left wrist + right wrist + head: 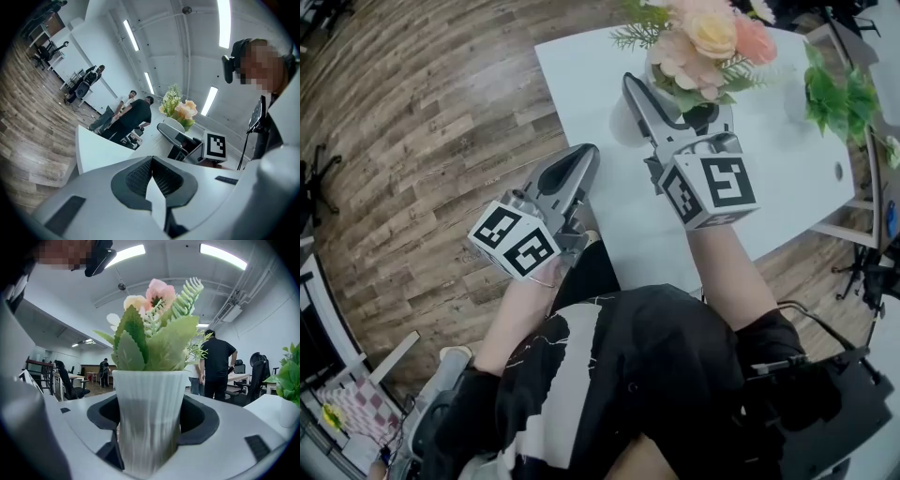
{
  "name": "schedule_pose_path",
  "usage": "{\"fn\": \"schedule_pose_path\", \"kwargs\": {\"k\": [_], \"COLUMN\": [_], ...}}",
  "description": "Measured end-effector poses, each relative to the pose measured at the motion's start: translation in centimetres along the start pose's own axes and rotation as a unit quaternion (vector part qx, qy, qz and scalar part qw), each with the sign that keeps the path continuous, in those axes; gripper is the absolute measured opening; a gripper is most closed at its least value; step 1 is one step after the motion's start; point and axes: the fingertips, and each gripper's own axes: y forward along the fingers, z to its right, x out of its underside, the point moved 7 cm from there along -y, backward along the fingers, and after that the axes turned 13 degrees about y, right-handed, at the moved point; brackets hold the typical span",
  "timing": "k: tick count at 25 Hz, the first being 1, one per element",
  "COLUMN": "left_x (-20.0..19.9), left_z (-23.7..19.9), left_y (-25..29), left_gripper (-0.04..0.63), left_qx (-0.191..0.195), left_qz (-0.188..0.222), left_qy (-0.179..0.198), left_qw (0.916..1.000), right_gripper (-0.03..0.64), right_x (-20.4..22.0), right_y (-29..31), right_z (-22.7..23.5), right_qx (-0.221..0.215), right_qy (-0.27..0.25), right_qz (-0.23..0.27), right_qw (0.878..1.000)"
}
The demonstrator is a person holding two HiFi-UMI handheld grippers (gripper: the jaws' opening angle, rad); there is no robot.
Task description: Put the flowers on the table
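- The marker cube [712, 187] on the right gripper [671, 103] is showing black-and-white square codes; the cube on the left gripper [577, 161] is showing the same kind of codes on two faces; these are patterns, not words.
- A white ribbed vase [149, 404] is holding the flowers [703, 37]; pink and peach blooms are standing among broad green leaves and a fern sprig.
- The right gripper is clamping the vase; its dark pads are pressing on both sides of the ribbed wall, and the vase is standing upright between them.
- The vase is sitting over the near left part of the white table [600, 66]; whether its base is touching the tabletop cannot be told.
- A small white pot [287, 411] is carrying a green plant [836, 94] at the table's right side, well apart from the vase.
- The left gripper's jaws are meeting at the tips with nothing between them; it is hanging over the wooden floor [422, 122], just beside the table's edge.
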Motion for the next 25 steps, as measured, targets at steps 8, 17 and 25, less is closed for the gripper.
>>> {"fn": "schedule_pose_path", "kwargs": {"k": [8, 17, 25], "left_x": [0.0, -0.3, -0.5], "left_z": [0.1, 0.2, 1.2], "left_y": [-0.1, -0.4, -0.8], "left_gripper": [0.011, 0.011, 0.011], "left_qx": [0.002, 0.002, -0.011], "left_qz": [0.001, 0.004, 0.005], "left_qy": [0.001, 0.002, 0.013], "left_qw": [1.0000, 1.0000, 0.9998], "right_gripper": [0.341, 0.339, 0.337], "right_x": [0.0, 0.4, 0.6], "right_y": [0.0, 0.0, 0.0], "right_z": [-0.1, 0.2, 0.4], "right_qx": [0.001, -0.001, -0.017], "right_qy": [-0.002, -0.005, -0.006], "right_qz": [0.001, 0.004, 0.007], "right_qw": [1.000, 1.000, 1.000]}}
